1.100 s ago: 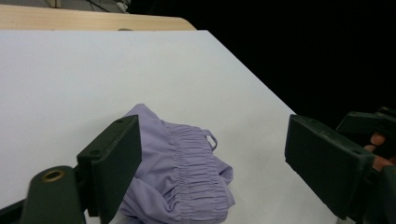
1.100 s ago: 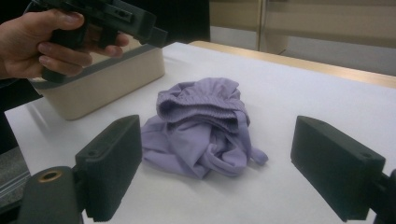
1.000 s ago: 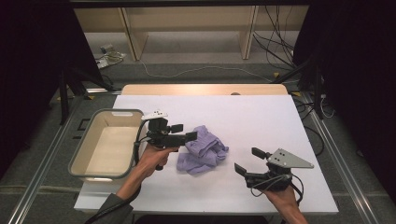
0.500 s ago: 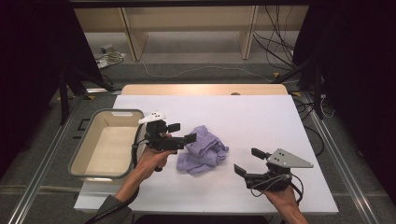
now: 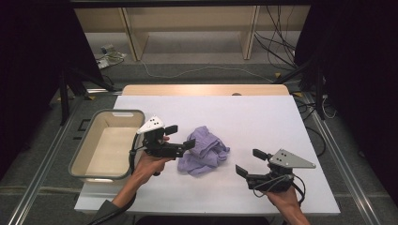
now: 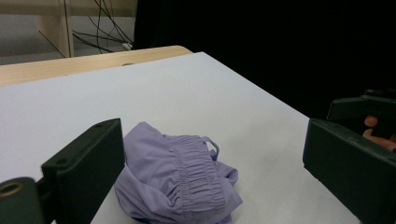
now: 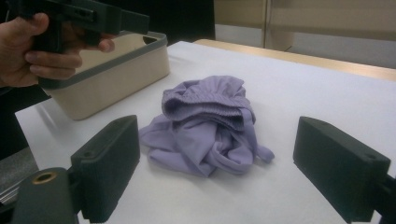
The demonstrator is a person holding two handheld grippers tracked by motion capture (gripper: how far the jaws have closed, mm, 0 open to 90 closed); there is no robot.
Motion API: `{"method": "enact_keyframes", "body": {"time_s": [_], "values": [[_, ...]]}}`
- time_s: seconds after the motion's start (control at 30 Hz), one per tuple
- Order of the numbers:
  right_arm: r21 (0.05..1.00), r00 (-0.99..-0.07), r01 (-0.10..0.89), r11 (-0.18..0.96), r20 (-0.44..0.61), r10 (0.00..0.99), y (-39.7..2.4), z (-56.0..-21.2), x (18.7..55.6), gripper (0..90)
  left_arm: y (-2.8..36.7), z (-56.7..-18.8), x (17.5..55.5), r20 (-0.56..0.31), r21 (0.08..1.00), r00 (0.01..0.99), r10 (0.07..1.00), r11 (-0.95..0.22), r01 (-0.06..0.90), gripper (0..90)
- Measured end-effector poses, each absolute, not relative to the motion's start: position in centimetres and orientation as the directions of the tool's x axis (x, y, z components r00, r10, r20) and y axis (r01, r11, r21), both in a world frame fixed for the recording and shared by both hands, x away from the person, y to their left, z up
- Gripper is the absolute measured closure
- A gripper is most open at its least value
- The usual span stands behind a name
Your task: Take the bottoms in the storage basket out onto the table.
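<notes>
Purple garment (image 5: 203, 152) sits crumpled in a heap on the white table (image 5: 244, 117), about mid-table, just right of the beige bin (image 5: 107, 143). It looks like shorts or similar, with a gathered elastic waistband (image 6: 196, 168) running over the top of the pile. I'd judge it light, limp and not fragile: it will sag and unfold once lifted, and a thin single layer could slip out of the pads.

My left gripper (image 5: 180, 139) hangs at the heap's left edge with the jaws spread wide. They have just been opening, and the cloth lies low between them and ahead, not pinched. My right gripper (image 5: 248, 162) rests well to the right of the garment, jaws also wide apart, nothing in them, pointed back toward the pile.

Best hold, as I see it: the bunched waistband on top. It is thicker, ridged, and gives the pads something to bite. Second choice is the fat fold at the left side nearest my left gripper. Avoid the loose tail (image 7: 261, 154) trailing at the front edge; it would lift alone and drag the rest. The bin stands open and empty beside it.
</notes>
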State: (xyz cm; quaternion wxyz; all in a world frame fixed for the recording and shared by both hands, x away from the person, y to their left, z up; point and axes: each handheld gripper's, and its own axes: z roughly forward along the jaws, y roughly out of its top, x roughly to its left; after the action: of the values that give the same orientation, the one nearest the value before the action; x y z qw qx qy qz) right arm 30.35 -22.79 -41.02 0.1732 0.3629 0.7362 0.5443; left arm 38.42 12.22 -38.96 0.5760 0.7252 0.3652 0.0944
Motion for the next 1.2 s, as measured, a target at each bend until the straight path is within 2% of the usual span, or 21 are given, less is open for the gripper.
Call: {"method": "enact_keyframes", "body": {"time_s": [0.9,1.2], "values": [[0.928,-0.685,0.341,0.151,0.136,0.716,-22.7,-41.0,30.2,15.8,14.0,-39.8,35.9,-0.233,0.936,0.724,0.649,-0.054,0.349,4.6],[0.928,-0.685,0.340,0.150,0.135,0.716,-22.7,-41.0,30.2,15.7,14.5,-40.3,34.8,-0.175,0.947,0.722,0.669,-0.086,0.309,3.8]]}}
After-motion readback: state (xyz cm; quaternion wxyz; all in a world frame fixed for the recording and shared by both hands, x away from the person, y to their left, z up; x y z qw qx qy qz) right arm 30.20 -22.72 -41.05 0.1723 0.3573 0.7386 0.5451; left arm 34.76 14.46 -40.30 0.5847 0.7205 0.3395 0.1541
